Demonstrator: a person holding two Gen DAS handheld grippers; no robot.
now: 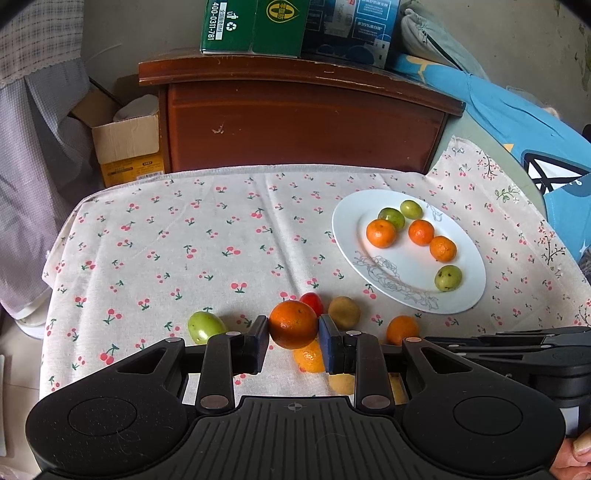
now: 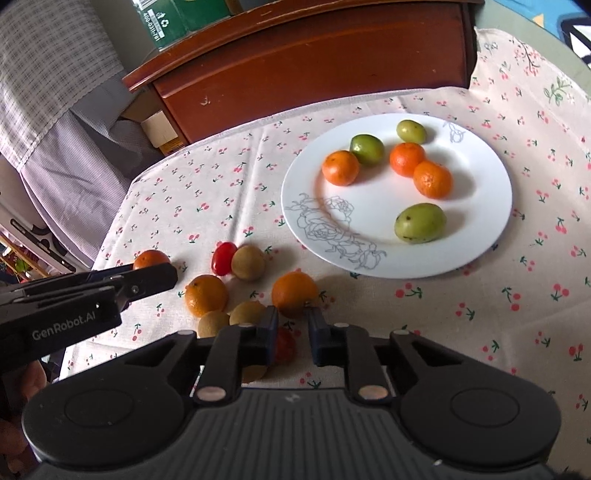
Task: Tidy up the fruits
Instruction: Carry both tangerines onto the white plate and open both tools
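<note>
My left gripper (image 1: 293, 328) is shut on a small tangerine (image 1: 293, 324), held just above the cherry-print cloth (image 1: 184, 240). My right gripper (image 2: 293, 314) is shut, its jaws nearly together with nothing between them. Its fingertips sit at the near side of a loose tangerine (image 2: 294, 293). A white plate (image 2: 480, 229) at the right carries three tangerines and three green fruits. Loose on the cloth are another tangerine (image 2: 205, 295), a cherry tomato (image 2: 223, 258), a green fruit (image 1: 205, 326) and brown round fruits (image 2: 248, 263). A red fruit (image 2: 285, 346) lies partly hidden under the right fingers.
A brown wooden cabinet (image 1: 295, 122) stands behind the table with a green carton (image 1: 255, 26) on top. An open cardboard box (image 1: 125, 140) sits at the back left, and blue bedding (image 1: 517, 122) lies at the right. The two grippers are close side by side.
</note>
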